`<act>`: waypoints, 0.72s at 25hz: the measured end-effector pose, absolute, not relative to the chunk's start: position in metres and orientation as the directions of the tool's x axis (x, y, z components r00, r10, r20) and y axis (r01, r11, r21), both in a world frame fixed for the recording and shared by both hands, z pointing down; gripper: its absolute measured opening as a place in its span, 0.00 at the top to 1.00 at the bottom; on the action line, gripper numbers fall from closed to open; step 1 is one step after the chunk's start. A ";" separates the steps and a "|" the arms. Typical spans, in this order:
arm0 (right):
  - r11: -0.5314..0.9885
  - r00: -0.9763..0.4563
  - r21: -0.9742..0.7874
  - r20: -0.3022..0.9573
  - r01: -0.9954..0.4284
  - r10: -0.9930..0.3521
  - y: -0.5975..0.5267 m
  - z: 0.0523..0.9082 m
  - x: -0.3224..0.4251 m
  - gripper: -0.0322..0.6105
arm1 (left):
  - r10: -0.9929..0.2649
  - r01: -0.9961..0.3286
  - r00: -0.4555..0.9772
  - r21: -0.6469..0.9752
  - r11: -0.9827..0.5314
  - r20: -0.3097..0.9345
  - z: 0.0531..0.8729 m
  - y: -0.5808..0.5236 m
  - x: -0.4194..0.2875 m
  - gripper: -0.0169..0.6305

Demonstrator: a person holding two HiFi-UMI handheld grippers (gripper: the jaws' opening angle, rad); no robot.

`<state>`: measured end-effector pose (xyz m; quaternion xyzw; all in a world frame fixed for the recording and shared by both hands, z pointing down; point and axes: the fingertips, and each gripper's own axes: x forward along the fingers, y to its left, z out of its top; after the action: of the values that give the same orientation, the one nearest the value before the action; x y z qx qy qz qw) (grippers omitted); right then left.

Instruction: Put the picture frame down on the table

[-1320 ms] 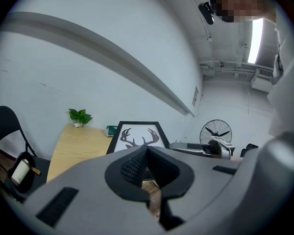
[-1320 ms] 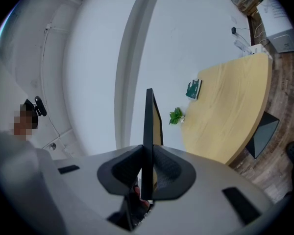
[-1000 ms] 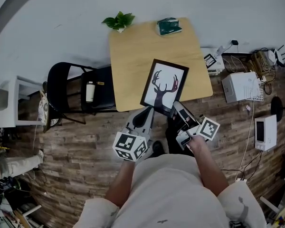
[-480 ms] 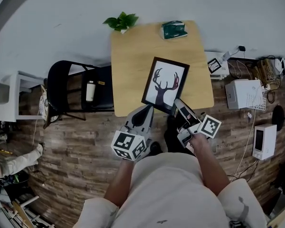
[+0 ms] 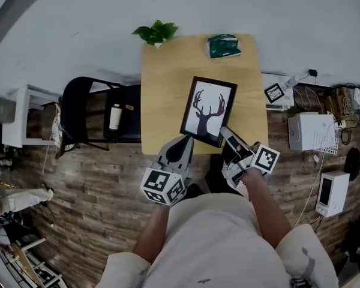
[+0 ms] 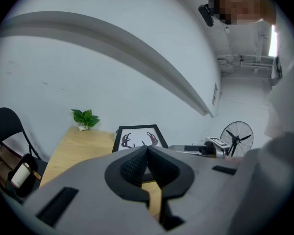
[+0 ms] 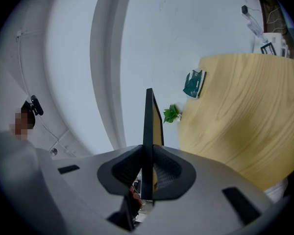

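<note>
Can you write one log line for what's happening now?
right hand-held gripper: shut on picture frame edge | left hand-held gripper: shut, empty | frame: over table, not released

Frame [image 5: 207, 111] edge sits between your right gripper's [image 5: 224, 131] jaws, over the table [image 5: 162, 89]. Left gripper [image 5: 185, 141] is just left of it, plant [image 5: 156, 32] far ahead-left.

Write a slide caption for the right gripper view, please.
The right gripper clamps the frame edge-on, with the table beyond.
</note>
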<state>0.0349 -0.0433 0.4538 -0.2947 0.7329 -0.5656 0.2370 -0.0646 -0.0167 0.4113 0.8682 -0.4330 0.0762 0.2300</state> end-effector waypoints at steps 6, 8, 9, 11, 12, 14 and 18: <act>0.194 -0.759 -0.970 -0.016 -0.146 -0.651 -0.067 0.460 0.036 0.85 | -0.734 -0.805 0.587 0.342 -0.484 0.342 0.418 -0.037 -0.060 0.96; 0.196 -0.773 -0.969 -0.011 -0.148 -0.634 -0.075 0.464 0.036 0.85 | -0.737 -0.811 0.579 0.345 -0.473 0.349 0.422 -0.043 -0.057 0.96; 0.196 -0.778 -0.969 -0.008 -0.148 -0.628 -0.080 0.465 0.036 0.85 | -0.739 -0.813 0.575 0.343 -0.470 0.352 0.423 -0.046 -0.056 0.96; 0.186 -0.786 -0.972 -0.003 -0.142 -0.619 -0.089 0.470 0.037 0.85 | -0.743 -0.820 0.566 0.339 -0.462 0.356 0.424 -0.053 -0.055 0.96; 0.178 -0.789 -0.974 0.000 -0.139 -0.615 -0.091 0.472 0.038 0.85 | -0.746 -0.823 0.561 0.337 -0.457 0.359 0.425 -0.056 -0.054 0.96; 0.171 -0.796 -0.975 0.007 -0.139 -0.605 -0.095 0.477 0.041 0.85 | -0.749 -0.829 0.552 0.335 -0.448 0.365 0.427 -0.060 -0.051 0.96; 0.175 -0.810 -0.973 0.021 -0.152 -0.586 -0.105 0.487 0.044 0.85 | -0.748 -0.835 0.544 0.325 -0.443 0.380 0.430 -0.064 -0.048 0.96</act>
<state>0.0441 -0.1053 0.4874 -0.2479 0.7443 -0.5924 0.1832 -0.0483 -0.0640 0.4301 0.8446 -0.4686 0.0904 0.2427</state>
